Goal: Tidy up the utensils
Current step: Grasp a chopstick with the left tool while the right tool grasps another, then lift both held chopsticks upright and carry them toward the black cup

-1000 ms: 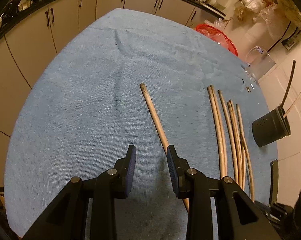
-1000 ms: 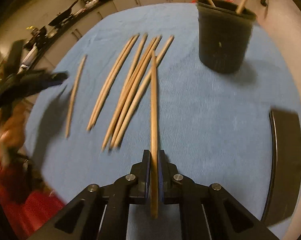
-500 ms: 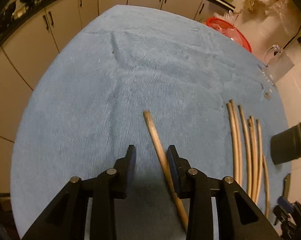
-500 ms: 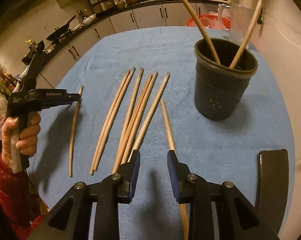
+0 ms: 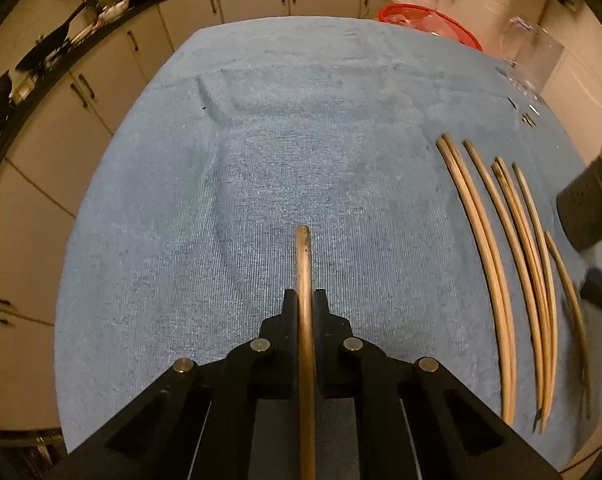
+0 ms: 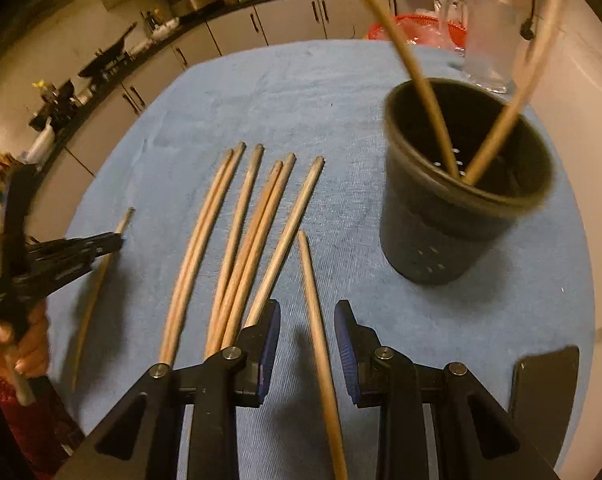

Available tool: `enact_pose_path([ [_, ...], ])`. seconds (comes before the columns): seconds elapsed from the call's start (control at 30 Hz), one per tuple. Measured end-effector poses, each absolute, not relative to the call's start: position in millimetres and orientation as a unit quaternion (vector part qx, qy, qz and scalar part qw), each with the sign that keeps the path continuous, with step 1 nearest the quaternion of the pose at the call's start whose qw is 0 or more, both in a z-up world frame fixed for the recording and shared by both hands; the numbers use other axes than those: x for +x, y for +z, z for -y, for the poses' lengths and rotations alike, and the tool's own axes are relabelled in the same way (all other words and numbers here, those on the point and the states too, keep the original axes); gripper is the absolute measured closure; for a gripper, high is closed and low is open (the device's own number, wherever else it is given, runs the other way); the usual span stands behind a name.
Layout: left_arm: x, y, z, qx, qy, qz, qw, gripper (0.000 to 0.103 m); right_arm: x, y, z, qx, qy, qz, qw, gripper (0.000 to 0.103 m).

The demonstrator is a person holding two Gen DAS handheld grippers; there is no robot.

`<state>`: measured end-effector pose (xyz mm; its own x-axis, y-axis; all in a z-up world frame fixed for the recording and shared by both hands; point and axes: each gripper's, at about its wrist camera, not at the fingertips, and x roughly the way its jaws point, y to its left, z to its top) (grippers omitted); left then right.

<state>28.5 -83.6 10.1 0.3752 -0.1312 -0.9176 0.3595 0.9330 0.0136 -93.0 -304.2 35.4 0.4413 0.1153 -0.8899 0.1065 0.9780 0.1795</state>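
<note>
since a moment ago the left gripper (image 5: 305,304) has pinched its fingers tight on one chopstick (image 5: 303,256) above the blue bench (image 5: 261,160). right gripper (image 6: 307,336) gapes wide, empty. sticks look light, stiff, smooth; best to grab them mid-length.

The towel (image 5: 261,160) over the counter is blue with a fine ribbed weave. The chopsticks (image 6: 237,236) are pale tan wood, some with greyish tips. The holder (image 6: 441,236) is black, dotted with small holes. The right hand-held gripper (image 6: 307,350) is black with blue pads (image 6: 270,344). A red basket (image 5: 429,20) sits behind.
</note>
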Motion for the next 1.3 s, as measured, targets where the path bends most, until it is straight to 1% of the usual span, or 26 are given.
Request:
enact_pose_path([
  [0.17,35.1,10.9,80.3,0.099,-0.153,-0.548,0.816,0.096,-66.0,21.0,299.1,0.084,-0.004,-0.549,0.831,0.072],
  [0.27,33.0,12.3,82.6,0.11,-0.156,-0.541,0.819,0.096,-54.2,12.5,290.3,0.058,-0.007,-0.557,0.828,0.073],
  [0.3,34.7,11.6,84.4,0.11,-0.155,-0.538,0.821,0.096,-52.7,12.7,287.4,0.049,-0.01,-0.558,0.829,0.075],
  [0.33,33.5,11.9,85.3,0.115,-0.155,-0.535,0.822,0.096,-51.5,13.0,284.0,0.034,-0.016,-0.559,0.828,0.086],
  [0.37,31.6,11.6,85.1,0.117,-0.154,-0.534,0.823,0.096,-50.8,13.5,281.3,0.023,-0.018,-0.559,0.829,0.093],
  [0.4,29.1,12.6,85.3,0.114,-0.155,-0.532,0.824,0.096,-49.5,15.0,281.7,0.024,-0.016,-0.56,0.828,0.096],
  [0.5,21.6,23.3,83.0,0.091,-0.175,-0.524,0.829,0.096,-50.7,26.0,281.8,0.051,-0.009,-0.548,0.835,0.097],
  [0.57,15.7,37.9,80.3,0.08,-0.181,-0.505,0.84,0.096,-54.4,41.5,282.8,0.067,-0.007,-0.527,0.847,0.097],
  [0.7,-1.3,81.8,64.5,0.037,-0.208,-0.451,0.867,0.096,-80.7,94.5,285.4,0.102,0.004,-0.443,0.891,0.097],
  [0.83,-21.7,119.1,49.0,0.006,-0.22,-0.397,0.891,0.096,-122.8,146.5,277.4,0.09,-0.013,-0.325,0.941,0.097],
  [0.97,-37.2,143.0,35.0,-0.016,-0.218,-0.35,0.911,0.096,-161.3,172.9,272.2,0.092,-0.026,-0.236,0.967,0.097],
  [1.07,-47.9,153.8,33.8,-0.018,-0.218,-0.323,0.921,0.096,-175.7,176.7,263.7,0.094,-0.038,-0.21,0.973,0.097],
  [1.3,-53.8,161.7,35.4,-0.022,-0.216,-0.32,0.922,0.096,-191.7,172.3,272.9,0.12,-0.039,-0.207,0.97,0.097],
])
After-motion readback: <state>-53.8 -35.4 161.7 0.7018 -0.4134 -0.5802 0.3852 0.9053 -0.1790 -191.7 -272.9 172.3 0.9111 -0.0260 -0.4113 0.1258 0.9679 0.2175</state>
